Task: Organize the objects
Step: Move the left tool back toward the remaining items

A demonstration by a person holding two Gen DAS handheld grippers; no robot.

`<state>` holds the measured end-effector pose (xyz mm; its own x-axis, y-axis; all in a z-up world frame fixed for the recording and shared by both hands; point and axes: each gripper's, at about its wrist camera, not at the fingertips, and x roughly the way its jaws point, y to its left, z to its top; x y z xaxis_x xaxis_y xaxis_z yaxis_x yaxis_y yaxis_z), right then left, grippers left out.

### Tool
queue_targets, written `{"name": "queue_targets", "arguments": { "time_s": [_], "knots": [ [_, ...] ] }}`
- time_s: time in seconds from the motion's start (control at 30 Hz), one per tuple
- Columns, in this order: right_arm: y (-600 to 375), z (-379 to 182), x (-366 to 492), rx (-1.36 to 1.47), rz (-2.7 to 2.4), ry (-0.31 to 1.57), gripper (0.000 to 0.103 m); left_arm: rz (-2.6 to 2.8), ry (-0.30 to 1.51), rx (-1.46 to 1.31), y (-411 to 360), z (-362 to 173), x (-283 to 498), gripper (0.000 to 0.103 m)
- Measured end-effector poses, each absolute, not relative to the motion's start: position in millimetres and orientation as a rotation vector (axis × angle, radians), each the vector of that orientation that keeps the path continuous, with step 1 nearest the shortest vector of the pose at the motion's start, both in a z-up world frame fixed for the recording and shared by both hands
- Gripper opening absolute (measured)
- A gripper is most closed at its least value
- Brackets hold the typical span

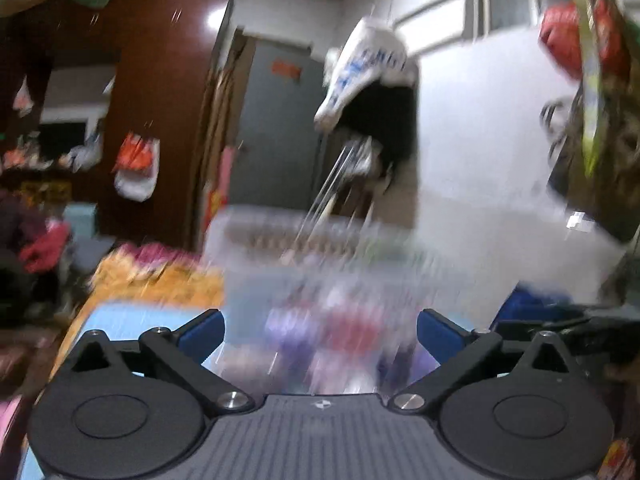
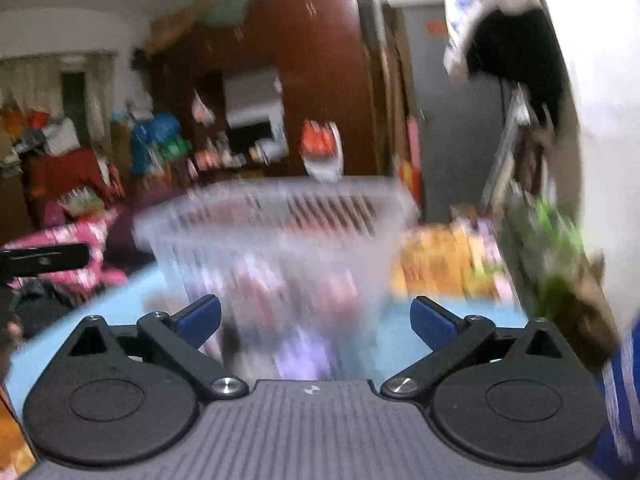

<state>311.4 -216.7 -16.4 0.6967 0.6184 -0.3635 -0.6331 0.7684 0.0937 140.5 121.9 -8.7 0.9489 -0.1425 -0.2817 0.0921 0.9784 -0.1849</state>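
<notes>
A clear plastic basket (image 2: 280,224) with a slotted rim stands on a light blue surface (image 2: 80,320). It holds several blurred items in purple, red and pink (image 2: 296,352). It fills the middle of the left wrist view too (image 1: 320,264). My right gripper (image 2: 316,320) is open, its blue fingertips apart on either side of the basket's near wall, gripping nothing. My left gripper (image 1: 320,334) is open in the same way in front of the basket. Both views are motion-blurred.
An orange and pink patterned cloth (image 1: 156,276) lies beside the basket. A dark wood wardrobe (image 2: 320,72) and a grey door (image 1: 276,128) stand behind. Bags hang overhead (image 1: 368,68). A plant (image 2: 560,248) sits at the right. Part of the other gripper (image 2: 44,260) shows at the left.
</notes>
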Motion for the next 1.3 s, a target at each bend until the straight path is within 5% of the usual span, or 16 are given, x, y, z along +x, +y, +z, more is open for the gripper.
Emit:
{"name": "queue_targets", "arguments": {
  "time_s": [0.27, 0.47, 0.7, 0.77, 0.83, 1.3],
  "knots": [
    [-235.1, -58.0, 320.1, 0.020, 0.735, 0.560, 0.103, -0.178, 0.378, -0.250, 134.1, -38.6, 138.6, 0.098],
    [-226.1, -60.1, 321.3, -0.013, 0.727, 0.603, 0.065, -0.184, 0.400, -0.214, 107.6, -39.3, 158.8, 0.097],
    [-211.8, -62.0, 314.3, -0.128, 0.664, 0.590, 0.061, -0.116, 0.471, -0.165, 95.4, -51.4, 168.5, 0.072],
    [-211.3, -62.3, 312.6, -0.139, 0.653, 0.582, 0.047, -0.117, 0.484, -0.154, 94.3, -51.6, 169.1, 0.061],
    [-214.2, -62.0, 309.1, -0.133, 0.648, 0.558, 0.047, -0.121, 0.472, -0.182, 98.8, -52.1, 166.8, 0.043],
    [-237.3, -54.2, 295.9, 0.016, 0.650, 0.400, 0.047, -0.173, 0.368, -0.164, 93.9, -50.4, 149.4, 0.041]
  ]
}}
